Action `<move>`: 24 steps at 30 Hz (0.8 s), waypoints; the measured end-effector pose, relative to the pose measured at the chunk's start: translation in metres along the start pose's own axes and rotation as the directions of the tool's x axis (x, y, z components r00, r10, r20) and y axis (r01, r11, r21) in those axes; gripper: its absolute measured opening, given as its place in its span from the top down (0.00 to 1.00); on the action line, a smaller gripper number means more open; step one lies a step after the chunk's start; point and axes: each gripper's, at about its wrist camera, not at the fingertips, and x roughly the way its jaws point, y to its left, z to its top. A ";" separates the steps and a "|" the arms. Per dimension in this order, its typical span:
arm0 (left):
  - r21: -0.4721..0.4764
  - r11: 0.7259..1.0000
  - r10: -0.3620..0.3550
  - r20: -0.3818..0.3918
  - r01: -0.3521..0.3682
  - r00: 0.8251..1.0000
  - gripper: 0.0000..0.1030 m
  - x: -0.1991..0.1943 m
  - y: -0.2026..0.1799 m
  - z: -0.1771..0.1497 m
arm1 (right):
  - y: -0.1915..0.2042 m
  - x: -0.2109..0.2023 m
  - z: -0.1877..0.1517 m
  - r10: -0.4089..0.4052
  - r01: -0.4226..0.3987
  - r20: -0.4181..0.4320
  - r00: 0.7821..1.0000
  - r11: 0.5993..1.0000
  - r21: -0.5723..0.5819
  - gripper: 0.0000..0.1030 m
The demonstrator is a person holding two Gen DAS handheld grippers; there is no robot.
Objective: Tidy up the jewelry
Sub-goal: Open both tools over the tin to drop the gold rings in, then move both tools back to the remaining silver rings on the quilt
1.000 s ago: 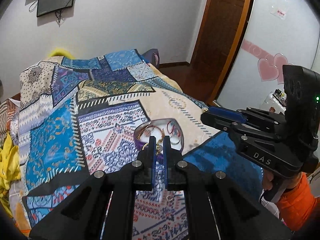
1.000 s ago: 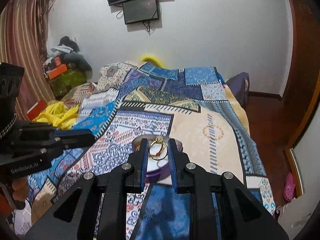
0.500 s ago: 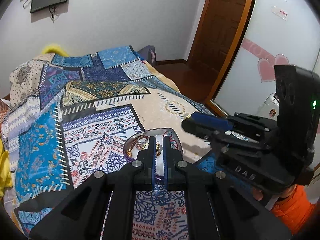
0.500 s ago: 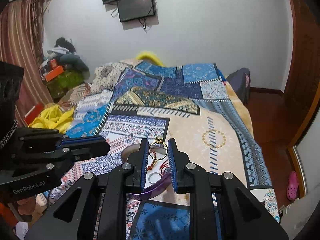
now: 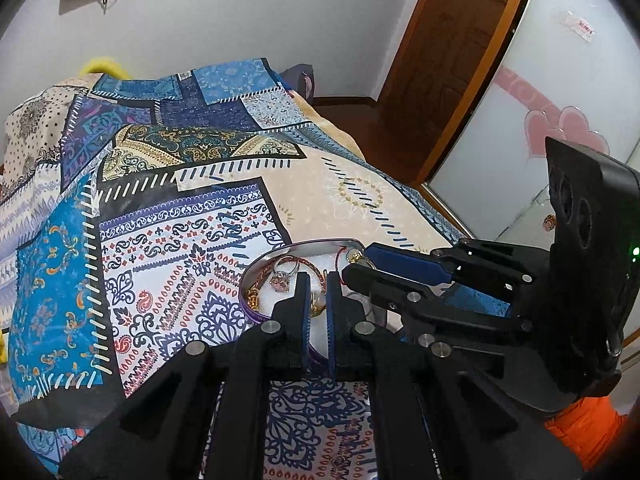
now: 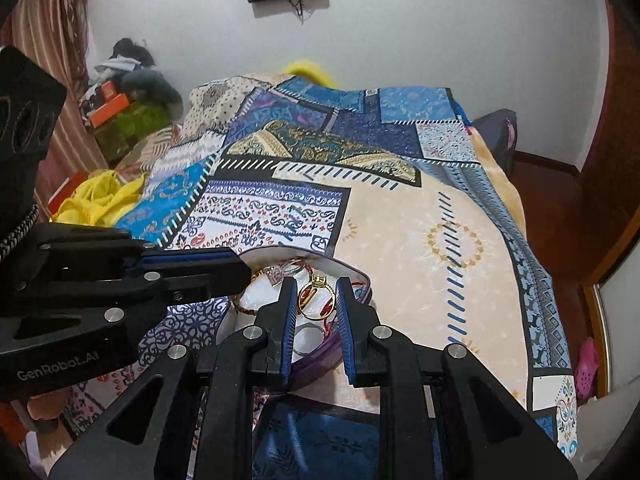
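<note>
Grippers over jewelry tray (image 6: 352,276), lower centre.
Right gripper (image 6: 318,300) pinching gold ring (image 6: 318,298); left gripper (image 5: 316,300) levelled, narrow gap, grasp unclear.

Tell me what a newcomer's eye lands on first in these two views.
First, the gold ring pinched between the right gripper fingers, held over the jewelry box on the bed. Next, the box's white lining, strewn with a pink-stoned ring and red cords, with the left gripper poised close over it, nearly shut. Around it all spreads the loud blue patchwork bedspread.
</note>
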 end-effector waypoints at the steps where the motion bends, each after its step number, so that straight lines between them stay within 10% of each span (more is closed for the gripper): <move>1: -0.001 1.000 0.005 0.004 -0.005 1.000 0.96 -0.001 0.000 0.000 | 0.000 0.000 0.000 -0.001 0.001 -0.002 1.000 1.000 -0.005 0.83; 24: 0.031 0.994 0.099 0.105 -0.103 0.989 0.65 -0.066 -0.007 -0.015 | 0.027 -0.031 -0.008 -0.045 0.046 0.015 0.999 0.996 -0.079 0.65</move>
